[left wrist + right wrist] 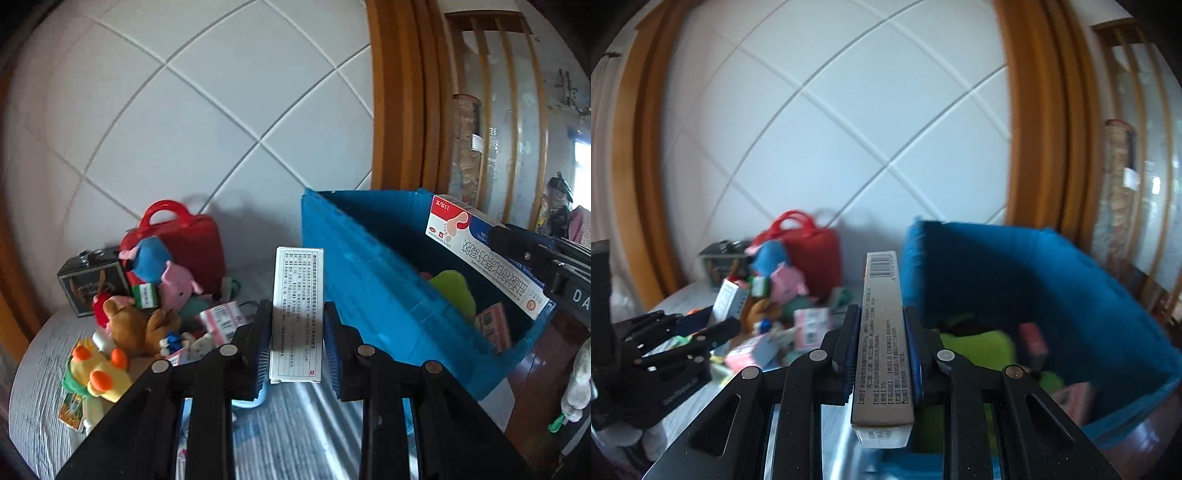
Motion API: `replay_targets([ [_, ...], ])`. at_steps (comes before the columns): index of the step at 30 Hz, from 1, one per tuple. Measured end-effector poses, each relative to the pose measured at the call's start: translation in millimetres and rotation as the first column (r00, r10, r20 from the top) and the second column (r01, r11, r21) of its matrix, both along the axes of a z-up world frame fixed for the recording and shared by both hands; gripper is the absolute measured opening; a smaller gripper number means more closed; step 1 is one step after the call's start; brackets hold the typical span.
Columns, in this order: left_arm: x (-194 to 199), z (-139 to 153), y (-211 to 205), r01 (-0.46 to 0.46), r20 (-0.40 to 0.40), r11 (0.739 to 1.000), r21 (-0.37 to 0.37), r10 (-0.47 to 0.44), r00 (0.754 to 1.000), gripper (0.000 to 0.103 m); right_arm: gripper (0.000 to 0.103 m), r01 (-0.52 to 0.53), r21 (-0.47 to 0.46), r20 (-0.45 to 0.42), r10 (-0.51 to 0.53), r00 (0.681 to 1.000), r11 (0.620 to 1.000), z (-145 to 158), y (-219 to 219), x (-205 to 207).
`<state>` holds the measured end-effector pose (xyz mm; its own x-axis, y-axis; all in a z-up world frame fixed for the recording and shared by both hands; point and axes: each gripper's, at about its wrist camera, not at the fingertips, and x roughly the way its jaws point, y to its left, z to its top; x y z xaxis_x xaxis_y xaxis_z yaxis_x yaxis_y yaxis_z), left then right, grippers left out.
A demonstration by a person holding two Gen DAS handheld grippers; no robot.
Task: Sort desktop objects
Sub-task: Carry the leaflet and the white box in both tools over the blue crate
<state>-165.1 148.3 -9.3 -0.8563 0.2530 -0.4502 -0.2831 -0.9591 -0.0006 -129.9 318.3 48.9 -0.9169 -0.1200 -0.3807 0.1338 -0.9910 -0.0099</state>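
Both grippers clamp cartons — left gripper (297,332) a white box (298,314), right gripper (881,350) a grey box (882,347) (blue bin (1052,295) blurred, contents unclear).

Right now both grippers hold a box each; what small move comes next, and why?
Probably carry the right gripper with its long box over the blue bin and let go. Boxes already lie inside, and it sits closest. The left gripper and its white box can follow.

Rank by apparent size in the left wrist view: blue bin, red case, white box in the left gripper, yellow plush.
1. blue bin
2. red case
3. white box, though it sits nearest the camera, so its rank against the case is unsure
4. yellow plush
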Motion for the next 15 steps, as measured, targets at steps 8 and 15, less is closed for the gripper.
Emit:
replay_targets([
  [8,-14.0,25.4,132.2,0.127,-0.012,0.992,-0.015,-0.127,0.992,0.027,0.022,0.215,0.088,-0.024,-0.214,0.977,0.973,2.0,120.5,-14.4],
  [15,-29.3,13.4,225.9,0.209,0.089,0.977,-0.041,-0.205,0.975,0.027,0.022,0.31,0.115,-0.011,-0.31,0.951,0.944,-14.6,189.4,-31.5],
])
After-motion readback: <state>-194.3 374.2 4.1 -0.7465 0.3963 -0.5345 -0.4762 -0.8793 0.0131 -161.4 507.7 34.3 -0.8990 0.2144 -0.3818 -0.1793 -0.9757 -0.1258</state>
